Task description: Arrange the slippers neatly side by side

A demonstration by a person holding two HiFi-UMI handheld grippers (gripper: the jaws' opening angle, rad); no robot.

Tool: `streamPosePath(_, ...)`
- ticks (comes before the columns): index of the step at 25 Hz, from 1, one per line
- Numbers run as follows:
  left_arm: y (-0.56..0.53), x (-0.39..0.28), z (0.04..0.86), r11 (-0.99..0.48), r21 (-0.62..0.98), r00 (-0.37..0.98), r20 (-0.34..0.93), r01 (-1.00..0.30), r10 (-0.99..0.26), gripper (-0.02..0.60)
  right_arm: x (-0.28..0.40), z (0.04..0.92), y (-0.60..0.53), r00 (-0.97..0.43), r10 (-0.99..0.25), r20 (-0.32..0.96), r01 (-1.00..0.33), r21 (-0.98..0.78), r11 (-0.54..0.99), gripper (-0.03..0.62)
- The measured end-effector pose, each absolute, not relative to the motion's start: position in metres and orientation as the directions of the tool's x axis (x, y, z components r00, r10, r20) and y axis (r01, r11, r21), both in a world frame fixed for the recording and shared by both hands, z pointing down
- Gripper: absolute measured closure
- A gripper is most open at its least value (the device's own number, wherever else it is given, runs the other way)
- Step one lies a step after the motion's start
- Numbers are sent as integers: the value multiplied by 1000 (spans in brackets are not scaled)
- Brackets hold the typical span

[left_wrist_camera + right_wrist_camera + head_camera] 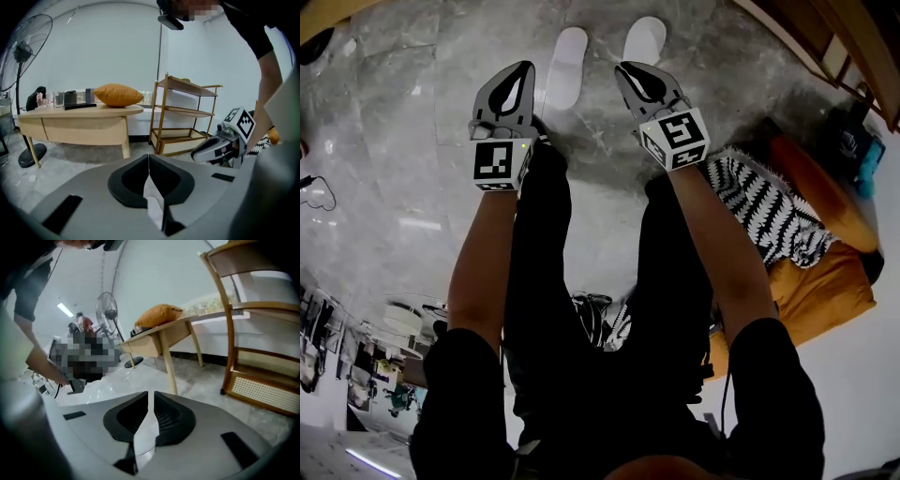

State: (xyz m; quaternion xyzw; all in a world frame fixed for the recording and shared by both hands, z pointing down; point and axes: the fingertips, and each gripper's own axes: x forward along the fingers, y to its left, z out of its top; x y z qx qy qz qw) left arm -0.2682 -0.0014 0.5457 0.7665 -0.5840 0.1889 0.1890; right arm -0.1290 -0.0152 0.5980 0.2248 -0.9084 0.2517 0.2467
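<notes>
Clenched: left tool (523,67), jaws meeting, nothing in them. Same for right tool (625,67), only a hairline slit showing, nothing held. Both hang over the marble floor (412,112). Two white slippers lie just past the tips. The left slipper (565,66) shows between the tools. The right slipper (644,39) is near it, not touching, its near end cut off by the right tool. Wooden shelf (183,117): contents hard to make out. Tabletop (79,112) carries an orange cushion (118,95); small items beside it unclear. Bare floor lies open left of the slippers; striped cloth (764,211) at right.
</notes>
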Motion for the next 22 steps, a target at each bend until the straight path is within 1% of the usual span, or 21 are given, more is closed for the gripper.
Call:
streamPosePath(3, 17, -288, 571, -229, 78, 235, 529, -970, -816, 565, -164, 636, 7, -792, -146, 593, -419, -355, 836, 559)
streamPosePath(4, 25, -293, 579, -224, 84, 234, 534, -971, -813, 565, -174, 650, 15, -790, -96, 605, -376, -356, 855, 545)
streamPosePath(6, 37, -301, 597, -225, 85, 234, 543, -971, -807, 565, -190, 678, 27, -775, -5, 632, -295, -355, 887, 464)
streamPosePath(10, 63, -315, 636, -258, 79, 256, 564, -963, -785, 565, -212, 734, 51, -722, 123, 681, -177, -353, 919, 464)
streamPosePath(16, 89, -319, 691, -306, 81, 293, 592, -948, -751, 565, -219, 821, 82, -598, 319, 735, -23, -414, 910, 471)
streamPosePath(20, 100, -315, 713, -345, 81, 323, 596, -935, -736, 565, -217, 865, 97, -481, 402, 779, 42, -438, 898, 465)
streamPosePath(22, 102, -313, 719, -359, 81, 335, 591, -930, -734, 565, -217, 879, 101, -441, 418, 794, 69, -434, 898, 462)
